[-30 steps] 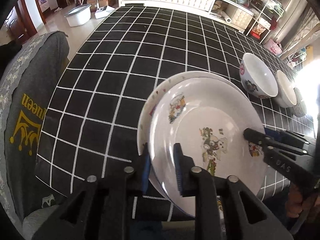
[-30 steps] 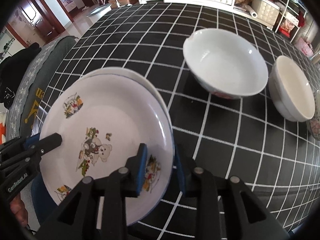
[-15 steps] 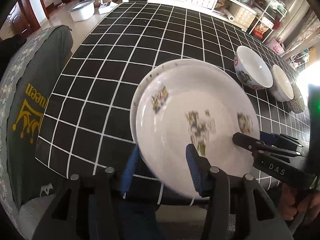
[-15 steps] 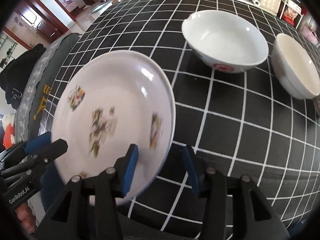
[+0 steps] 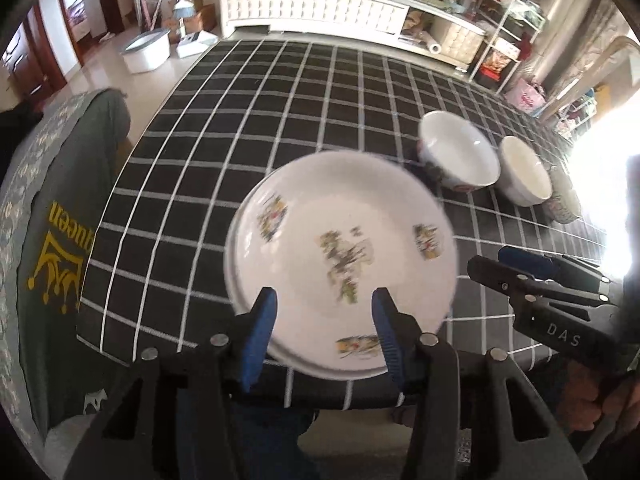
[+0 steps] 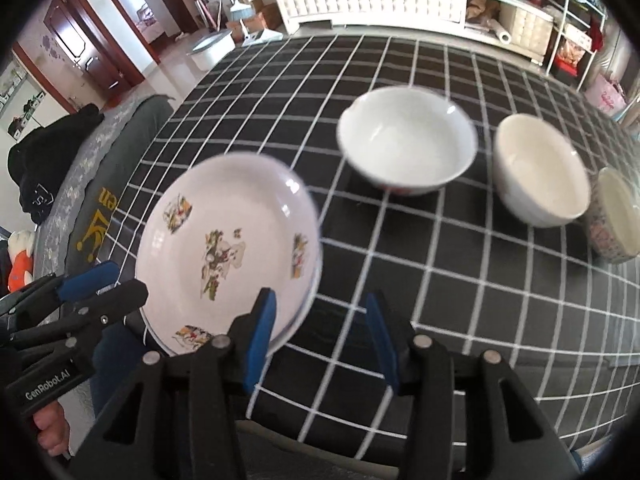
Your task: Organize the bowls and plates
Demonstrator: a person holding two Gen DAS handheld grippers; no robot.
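White glazed ware with small cartoon prints — the plates (image 5: pixel 340 256) sit stacked near the front edge of the worktop (image 5: pixel 256 120), which is covered by a black cloth with a white grid. A second rim shows under the top plate at its lower left, so there are at least two in the pile; how many more, I cannot tell.

Both grippers are off the stack. The left gripper (image 5: pixel 323 332) hovers just in front of it with its fingers (image 5: pixel 260 332) spread wide and nothing between them, and the right gripper (image 6: pixel 320 332) is likewise wide and empty, just beside the plates' right edge.

These plates look stiff, smooth and brittle, likely slippery under rubber pads, and a drop or a hard knock would probably chip them. The rim is the sensible place to take hold, pinching over the lip rather than reaching for the flat middle, and a stack would be heavier than one plate, so two holds on opposite edges seem safer.

Three bowls stand in a row to the right — a wide white bowl (image 6: pixel 408 140), a cream bowl (image 6: pixel 540 168) and a small patterned bowl (image 6: pixel 616 220) next to it. All three appear empty, as does the top plate. They are not yet nested.
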